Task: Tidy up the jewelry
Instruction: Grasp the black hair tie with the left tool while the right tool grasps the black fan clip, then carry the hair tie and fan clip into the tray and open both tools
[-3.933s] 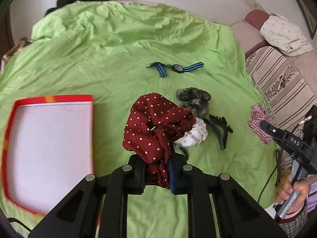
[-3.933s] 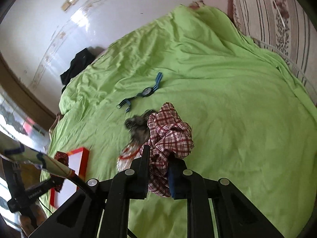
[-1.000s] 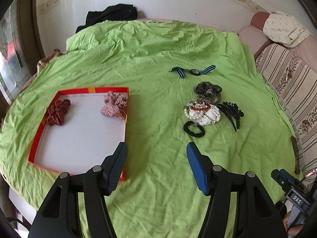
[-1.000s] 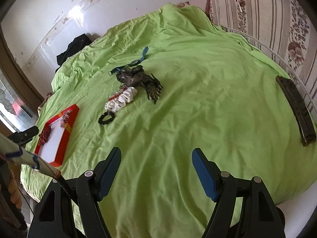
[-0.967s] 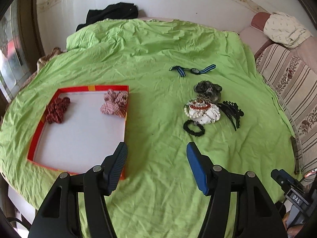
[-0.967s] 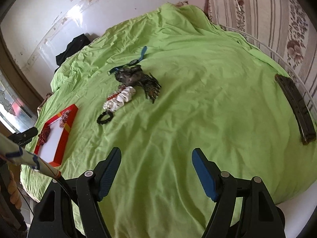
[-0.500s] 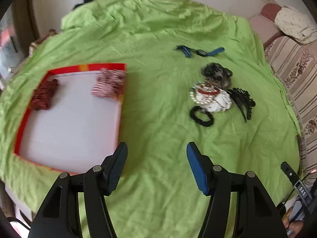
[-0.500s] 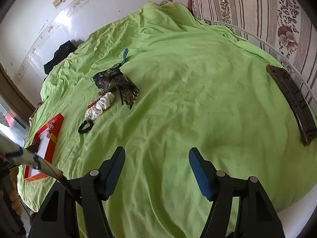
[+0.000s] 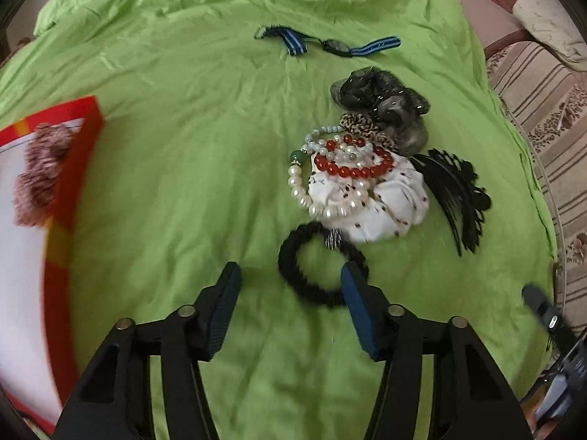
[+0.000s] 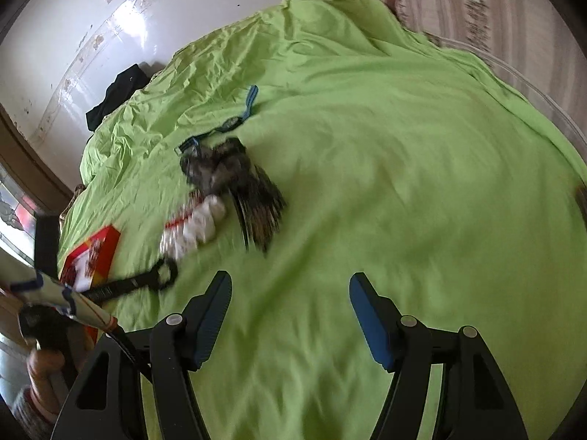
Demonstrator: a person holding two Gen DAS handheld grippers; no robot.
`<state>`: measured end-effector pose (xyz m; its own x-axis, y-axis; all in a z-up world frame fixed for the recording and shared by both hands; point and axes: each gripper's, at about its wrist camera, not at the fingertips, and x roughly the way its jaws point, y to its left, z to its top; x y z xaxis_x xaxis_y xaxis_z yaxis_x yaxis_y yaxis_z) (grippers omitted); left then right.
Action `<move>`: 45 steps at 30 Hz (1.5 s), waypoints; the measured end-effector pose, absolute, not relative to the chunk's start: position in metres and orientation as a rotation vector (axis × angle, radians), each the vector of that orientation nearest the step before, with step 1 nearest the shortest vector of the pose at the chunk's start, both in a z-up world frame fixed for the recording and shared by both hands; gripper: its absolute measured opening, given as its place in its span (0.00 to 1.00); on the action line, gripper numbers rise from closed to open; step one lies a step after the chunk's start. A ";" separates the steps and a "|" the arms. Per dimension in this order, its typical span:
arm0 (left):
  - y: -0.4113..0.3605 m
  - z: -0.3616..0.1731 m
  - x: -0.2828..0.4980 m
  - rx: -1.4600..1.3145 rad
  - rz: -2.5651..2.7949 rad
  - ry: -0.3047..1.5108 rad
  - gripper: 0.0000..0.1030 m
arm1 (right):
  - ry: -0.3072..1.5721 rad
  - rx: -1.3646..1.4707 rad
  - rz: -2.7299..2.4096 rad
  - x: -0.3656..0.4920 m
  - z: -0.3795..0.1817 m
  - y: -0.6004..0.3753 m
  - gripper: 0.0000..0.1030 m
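My left gripper (image 9: pixel 290 278) is open and low over the green sheet, its right finger beside a black hair tie (image 9: pixel 315 289). Just beyond lie a white scrunchie (image 9: pixel 381 205) with pearl and red bead bracelets (image 9: pixel 352 172), a grey scrunchie (image 9: pixel 381 99), a black hair comb (image 9: pixel 458 190) and a blue-strap watch (image 9: pixel 334 46). The red-rimmed white tray (image 9: pixel 69 190) at the left holds a plaid scrunchie (image 9: pixel 36 179). My right gripper (image 10: pixel 290 289) is open and empty, short of the same pile (image 10: pixel 227 190).
The green sheet (image 10: pixel 403 146) covers the whole bed. A striped sofa (image 9: pixel 543 102) runs along the right. Dark clothing (image 10: pixel 117 95) lies by the far wall. The left gripper's body (image 10: pixel 110 289) reaches in at the left of the right wrist view.
My left gripper has moved forward and down to the black hair tie. My right gripper has moved closer to the pile. Both stay open.
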<state>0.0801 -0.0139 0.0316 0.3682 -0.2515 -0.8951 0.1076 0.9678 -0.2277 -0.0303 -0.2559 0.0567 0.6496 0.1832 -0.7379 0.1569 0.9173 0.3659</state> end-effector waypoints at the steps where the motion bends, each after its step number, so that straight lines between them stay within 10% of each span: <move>1: -0.016 0.028 0.084 -0.143 -0.230 1.178 0.48 | 0.870 0.410 0.016 -0.018 0.057 -0.254 0.70; 3: -0.017 0.028 0.085 -0.147 -0.242 1.173 0.44 | 0.882 0.391 0.015 0.007 0.055 -0.251 0.70; 6: -0.018 0.025 0.087 -0.145 -0.262 1.193 0.08 | 0.908 0.378 0.018 0.039 0.048 -0.246 0.70; 11: -0.009 0.029 0.078 -0.185 -0.298 1.184 0.08 | 0.950 0.355 0.027 0.070 0.031 -0.234 0.68; 13: -0.002 0.035 0.071 -0.213 -0.313 1.179 0.07 | 0.954 0.391 0.074 0.074 0.029 -0.232 0.39; 23: 0.017 0.073 0.022 -0.236 -0.327 1.103 0.07 | 0.919 0.347 0.114 0.020 0.057 -0.216 0.33; 26: 0.024 0.085 0.005 -0.249 -0.334 1.082 0.07 | 0.910 0.371 0.138 -0.004 0.068 -0.216 0.16; 45: 0.176 0.150 -0.077 -0.344 -0.137 0.920 0.08 | 0.886 0.427 0.375 -0.060 0.126 -0.126 0.16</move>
